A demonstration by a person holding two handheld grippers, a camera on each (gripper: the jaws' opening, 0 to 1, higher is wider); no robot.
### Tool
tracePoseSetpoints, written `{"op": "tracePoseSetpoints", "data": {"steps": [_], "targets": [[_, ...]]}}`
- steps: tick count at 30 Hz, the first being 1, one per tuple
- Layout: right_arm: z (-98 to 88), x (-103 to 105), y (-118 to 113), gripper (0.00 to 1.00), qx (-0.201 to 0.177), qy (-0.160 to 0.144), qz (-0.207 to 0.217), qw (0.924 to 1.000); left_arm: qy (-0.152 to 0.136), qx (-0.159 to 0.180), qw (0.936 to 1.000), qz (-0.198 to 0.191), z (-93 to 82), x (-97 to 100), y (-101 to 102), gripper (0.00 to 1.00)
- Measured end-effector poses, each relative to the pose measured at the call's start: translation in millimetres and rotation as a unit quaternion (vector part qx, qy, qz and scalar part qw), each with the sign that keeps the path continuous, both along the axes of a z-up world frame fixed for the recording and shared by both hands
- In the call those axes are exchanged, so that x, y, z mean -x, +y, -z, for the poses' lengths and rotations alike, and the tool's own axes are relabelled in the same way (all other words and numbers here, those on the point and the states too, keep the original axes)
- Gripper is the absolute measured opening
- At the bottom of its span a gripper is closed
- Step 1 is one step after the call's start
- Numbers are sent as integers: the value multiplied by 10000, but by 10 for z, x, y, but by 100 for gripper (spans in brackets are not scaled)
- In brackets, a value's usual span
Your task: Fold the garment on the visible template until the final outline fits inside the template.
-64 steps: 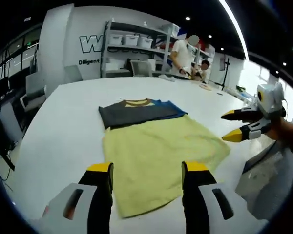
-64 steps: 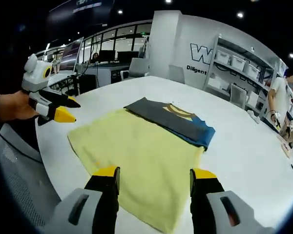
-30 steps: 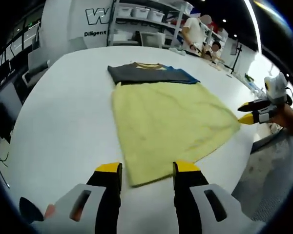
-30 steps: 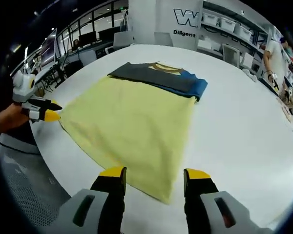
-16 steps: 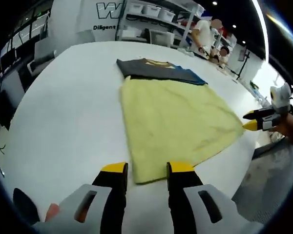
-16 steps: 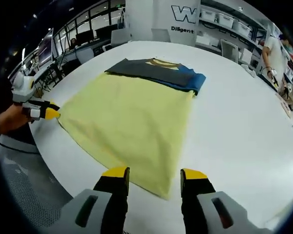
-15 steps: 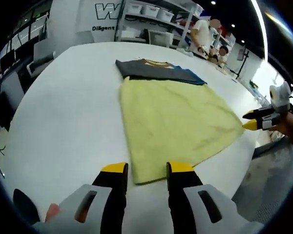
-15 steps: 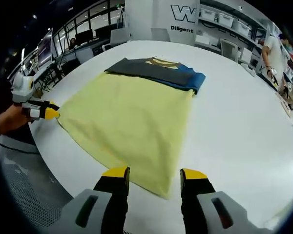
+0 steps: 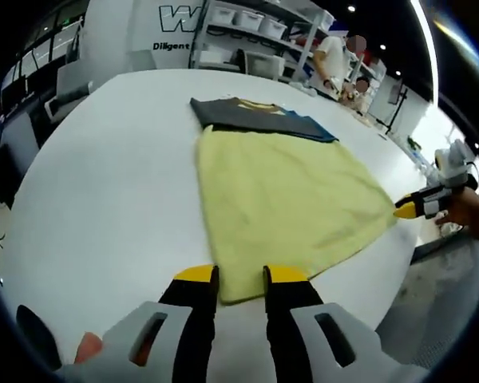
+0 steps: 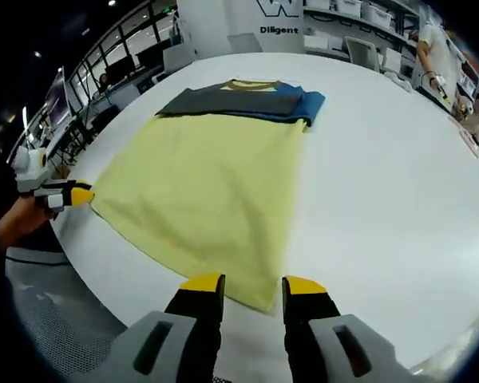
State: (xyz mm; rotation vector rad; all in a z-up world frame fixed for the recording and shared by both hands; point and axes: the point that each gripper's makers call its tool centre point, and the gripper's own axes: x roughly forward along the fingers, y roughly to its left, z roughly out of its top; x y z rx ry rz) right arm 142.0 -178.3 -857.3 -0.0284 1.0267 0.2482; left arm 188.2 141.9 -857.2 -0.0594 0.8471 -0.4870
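A yellow cloth (image 9: 287, 191) lies spread flat on the white table (image 9: 104, 175). At its far end is a dark grey and blue part (image 9: 255, 116) with a yellow neckline; I cannot tell whether the two are one piece. My left gripper (image 9: 239, 275) is open, its jaws narrowed around the cloth's near corner. My right gripper (image 9: 405, 210) sits at the right corner. In the right gripper view the yellow cloth (image 10: 199, 183) runs up to the dark part (image 10: 239, 100). There my right gripper (image 10: 254, 283) is open around its own near corner, and my left gripper (image 10: 80, 194) is at the far left corner.
The table's edge (image 10: 80, 255) runs just below both held corners, with a mesh chair (image 10: 48, 319) beyond it. Two people (image 9: 335, 64) stand by shelves (image 9: 247, 24) past the far side. Bare tabletop (image 10: 383, 199) stretches right of the cloth.
Both grippers came down and forward to the cloth's near corners, and their jaws have narrowed around those corners. The cloth lies as before.
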Motion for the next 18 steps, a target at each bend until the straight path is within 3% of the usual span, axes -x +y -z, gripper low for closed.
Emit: {"op": "tracePoseSetpoints", "data": {"steps": [9, 18], "targets": [[51, -3, -63, 23, -8, 94, 142, 9999, 22, 9, 10000, -5, 15, 6, 3, 14], [117, 0, -8, 19, 58, 219, -26, 9997, 41, 61, 10000, 19, 35, 13, -21, 9]]}}
